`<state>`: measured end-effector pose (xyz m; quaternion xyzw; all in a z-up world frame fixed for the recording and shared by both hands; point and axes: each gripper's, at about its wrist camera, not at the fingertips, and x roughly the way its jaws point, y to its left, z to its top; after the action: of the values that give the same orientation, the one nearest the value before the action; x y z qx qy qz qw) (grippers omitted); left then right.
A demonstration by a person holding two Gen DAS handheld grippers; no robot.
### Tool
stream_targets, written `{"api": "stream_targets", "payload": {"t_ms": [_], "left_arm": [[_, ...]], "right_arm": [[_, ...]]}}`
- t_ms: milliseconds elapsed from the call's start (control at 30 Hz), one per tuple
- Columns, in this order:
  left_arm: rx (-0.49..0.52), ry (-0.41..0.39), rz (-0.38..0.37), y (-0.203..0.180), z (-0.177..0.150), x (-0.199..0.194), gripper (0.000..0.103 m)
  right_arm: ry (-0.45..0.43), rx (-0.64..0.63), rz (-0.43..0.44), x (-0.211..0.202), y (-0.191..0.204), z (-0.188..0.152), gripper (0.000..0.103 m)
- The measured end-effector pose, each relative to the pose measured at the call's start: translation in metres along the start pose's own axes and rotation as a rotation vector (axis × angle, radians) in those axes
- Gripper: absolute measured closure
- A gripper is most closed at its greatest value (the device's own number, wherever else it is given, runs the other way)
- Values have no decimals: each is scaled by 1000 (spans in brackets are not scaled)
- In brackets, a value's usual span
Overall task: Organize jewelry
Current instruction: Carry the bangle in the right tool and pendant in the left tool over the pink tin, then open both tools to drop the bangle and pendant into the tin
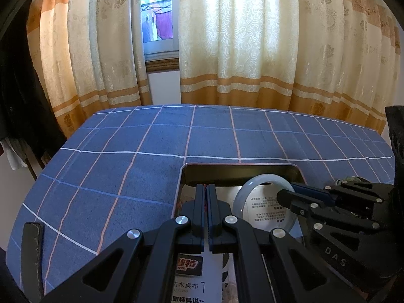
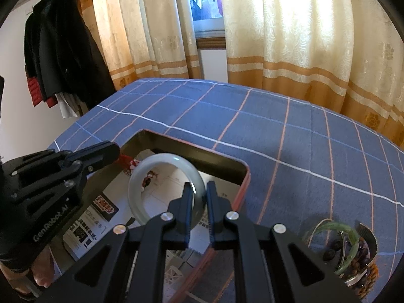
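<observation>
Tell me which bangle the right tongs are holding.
The pale whitish jade bangle, gripped over the open box. The darker green bangle lies among beads on the checked cloth.

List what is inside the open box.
Inside the box: a printed paper sheet lining the bottom and something red at the far corner. The pale bangle sits in the right gripper. Both grippers cover the near part.

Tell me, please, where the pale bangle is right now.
The pale bangle is gripped by the right gripper over the open tin box, near the left gripper.
</observation>
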<state>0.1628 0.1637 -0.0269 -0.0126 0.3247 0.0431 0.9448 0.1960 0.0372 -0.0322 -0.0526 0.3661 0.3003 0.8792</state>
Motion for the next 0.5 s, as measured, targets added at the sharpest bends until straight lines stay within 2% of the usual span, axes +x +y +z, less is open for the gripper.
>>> {"api": "stream_targets", "payload": {"t_ms": [367, 500], "left_arm": [[-27, 36, -68, 1, -1, 3, 102], [-29, 47, -73, -1, -1, 4, 101]], "right_arm": [[1, -12, -7, 2, 2, -2, 89], [-9, -11, -1, 2, 1, -2, 85]]}}
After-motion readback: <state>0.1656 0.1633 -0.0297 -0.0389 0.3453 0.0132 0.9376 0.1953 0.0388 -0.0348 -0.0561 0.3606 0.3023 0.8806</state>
